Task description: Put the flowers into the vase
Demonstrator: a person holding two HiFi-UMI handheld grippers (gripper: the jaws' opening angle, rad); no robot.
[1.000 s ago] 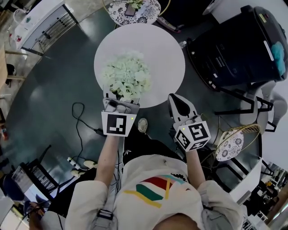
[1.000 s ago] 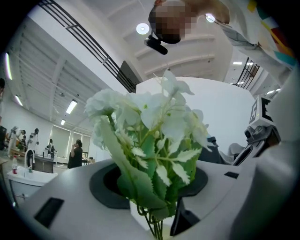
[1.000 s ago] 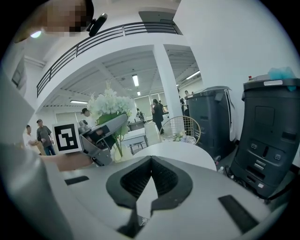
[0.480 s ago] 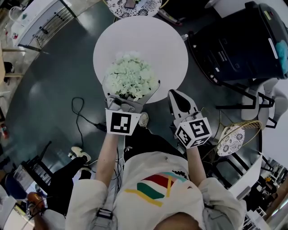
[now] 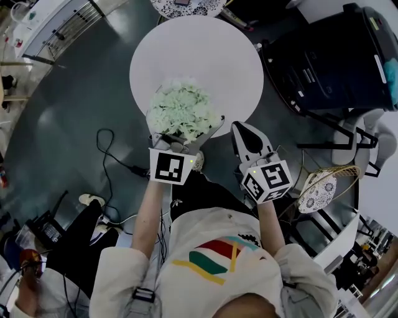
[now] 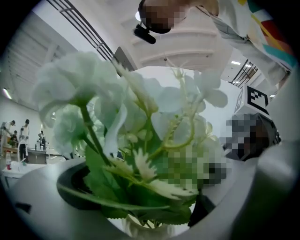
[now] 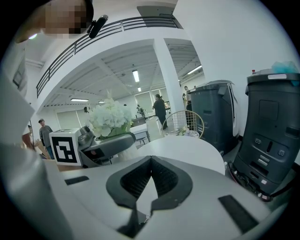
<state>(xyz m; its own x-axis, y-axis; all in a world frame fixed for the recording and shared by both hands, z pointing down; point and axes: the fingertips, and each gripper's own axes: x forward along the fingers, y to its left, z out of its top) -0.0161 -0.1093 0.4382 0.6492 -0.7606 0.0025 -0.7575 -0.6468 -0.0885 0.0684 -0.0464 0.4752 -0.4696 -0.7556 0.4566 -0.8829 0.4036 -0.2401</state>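
A bunch of white flowers [image 5: 183, 110] with green leaves stands at the near edge of the round white table [image 5: 205, 56]. My left gripper [image 5: 186, 128] sits level at the bunch's base with its jaws opening wide. In the left gripper view the stems and leaves [image 6: 136, 183] fill the gap between the jaws without the pads pressing them. They drop into a clear vase mouth [image 6: 143, 229]. The vase is hidden under the blooms in the head view. My right gripper [image 5: 239, 128] hovers to the right of the table edge, shut and empty [image 7: 140, 212].
Two dark bins [image 5: 336, 62] stand at the right. A gold wire stool [image 5: 326, 186] sits near my right arm. Cables [image 5: 112, 155] lie on the floor at the left, beside a seated person [image 5: 62, 248]. A patterned table [image 5: 186, 5] is beyond.
The left gripper's jaws have spread apart from the stems they were closed on. The bunch has sunk a little and stands free. The right gripper has barely shifted.
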